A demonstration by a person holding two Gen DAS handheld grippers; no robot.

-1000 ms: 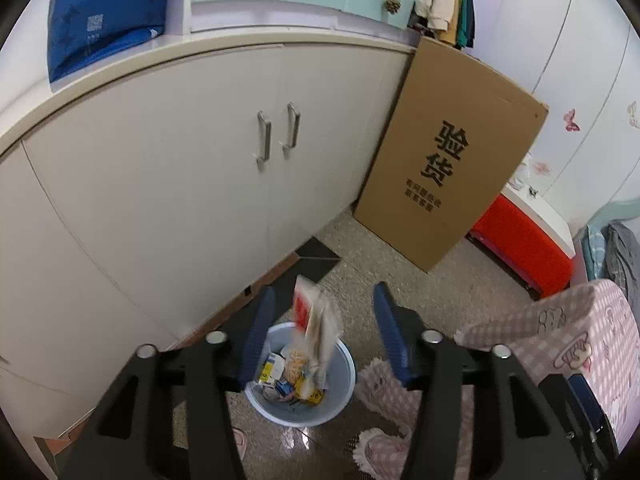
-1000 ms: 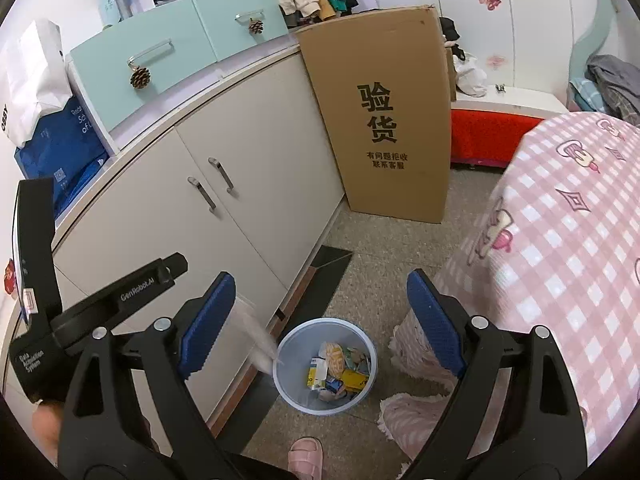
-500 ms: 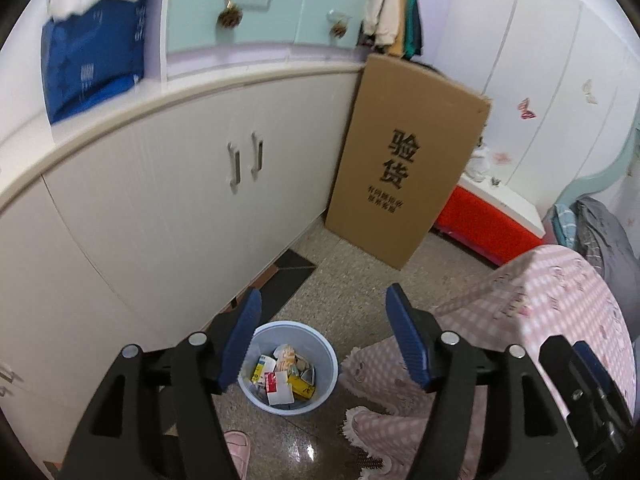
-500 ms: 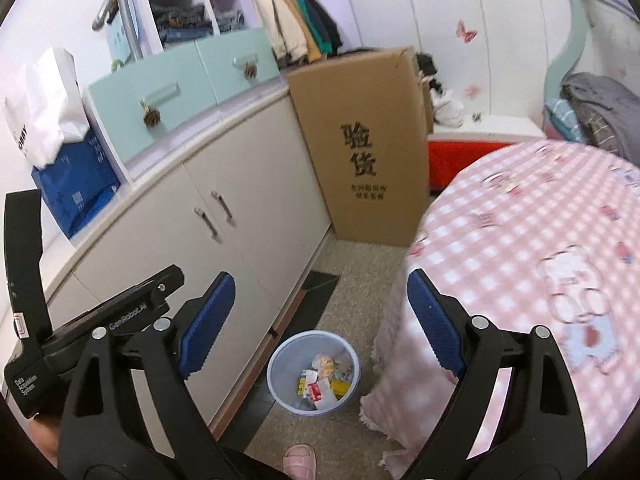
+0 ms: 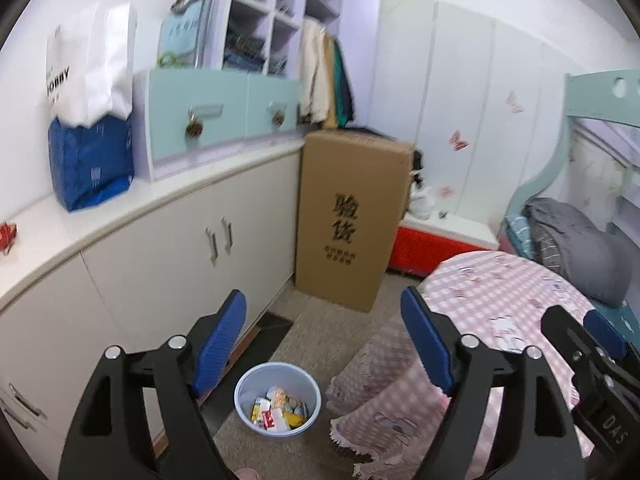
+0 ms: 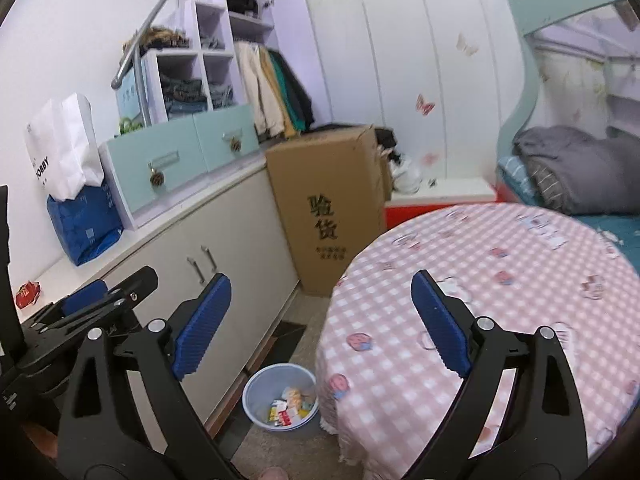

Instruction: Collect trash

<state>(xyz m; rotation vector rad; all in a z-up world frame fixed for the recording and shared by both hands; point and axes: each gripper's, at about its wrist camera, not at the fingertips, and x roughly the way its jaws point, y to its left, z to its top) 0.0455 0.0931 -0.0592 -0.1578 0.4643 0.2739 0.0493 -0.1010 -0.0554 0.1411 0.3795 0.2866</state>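
A pale blue trash bin [image 5: 244,394] stands on the floor between the cabinets and the round table, with several wrappers and small boxes [image 5: 276,414] inside. It also shows in the right wrist view [image 6: 256,400]. My left gripper [image 5: 322,340] is open and empty, high above the bin. My right gripper [image 6: 320,320] is open and empty, over the table's left edge. A small red wrapper [image 6: 28,294] lies on the cabinet top at far left; it also shows in the left wrist view [image 5: 6,234].
A round table with a pink checked cloth [image 6: 500,280] fills the right. Cream cabinets [image 5: 160,248] line the left wall. A tall cardboard box [image 5: 352,220] leans at the corner. A bunk bed [image 6: 568,168] with grey bedding stands at the right.
A wrapper that hung between the left jaws fell into the bin. Both grippers have risen and tilted up, so the bin looks smaller and the table top has come into view.
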